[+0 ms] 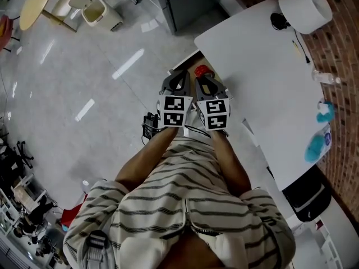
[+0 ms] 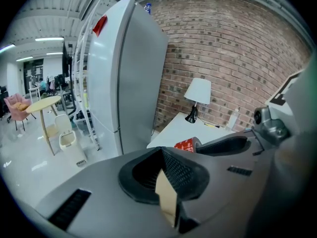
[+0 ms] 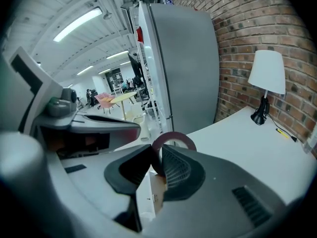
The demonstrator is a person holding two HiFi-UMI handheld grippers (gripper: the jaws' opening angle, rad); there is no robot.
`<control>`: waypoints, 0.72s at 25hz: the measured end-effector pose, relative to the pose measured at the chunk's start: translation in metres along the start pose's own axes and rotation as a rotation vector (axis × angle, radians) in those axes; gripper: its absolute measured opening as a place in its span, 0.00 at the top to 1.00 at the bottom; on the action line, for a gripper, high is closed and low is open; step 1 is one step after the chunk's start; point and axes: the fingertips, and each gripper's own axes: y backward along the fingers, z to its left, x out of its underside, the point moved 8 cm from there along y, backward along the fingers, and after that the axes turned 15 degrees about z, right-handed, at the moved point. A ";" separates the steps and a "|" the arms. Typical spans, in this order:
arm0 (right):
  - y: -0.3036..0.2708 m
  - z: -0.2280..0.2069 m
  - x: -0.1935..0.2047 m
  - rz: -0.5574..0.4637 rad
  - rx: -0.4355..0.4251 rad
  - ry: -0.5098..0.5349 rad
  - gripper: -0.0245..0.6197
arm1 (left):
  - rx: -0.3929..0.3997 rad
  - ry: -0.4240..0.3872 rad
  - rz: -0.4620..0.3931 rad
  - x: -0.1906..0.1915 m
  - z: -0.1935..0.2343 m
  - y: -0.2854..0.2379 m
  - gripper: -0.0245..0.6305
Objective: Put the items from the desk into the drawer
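**Tape roll held at the worktop's corner**

The right gripper (image 3: 159,151) has its jaws partly closed on the wall of a dark red tape roll (image 3: 173,134), which stands on edge between them. Just beside it, the left gripper (image 2: 161,151) has its jaws together at the tips, with nothing in them. In the head view both hang side by side at the corner of the white worktop (image 1: 263,66). They are well apart from the lamp (image 1: 305,9) at its far end.
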 end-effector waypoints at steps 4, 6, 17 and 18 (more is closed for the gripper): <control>-0.012 -0.001 0.011 0.039 -0.005 0.000 0.84 | 0.008 0.005 0.032 0.012 -0.002 -0.007 0.95; -0.020 -0.002 0.018 0.060 -0.003 0.001 0.84 | 0.010 0.005 0.045 0.017 -0.002 -0.011 0.95; -0.065 -0.008 0.044 0.179 0.013 0.046 0.84 | 0.001 0.009 0.083 0.033 0.006 -0.024 0.95; -0.068 -0.009 0.045 0.186 0.016 0.056 0.84 | 0.001 0.011 0.086 0.034 0.006 -0.025 0.95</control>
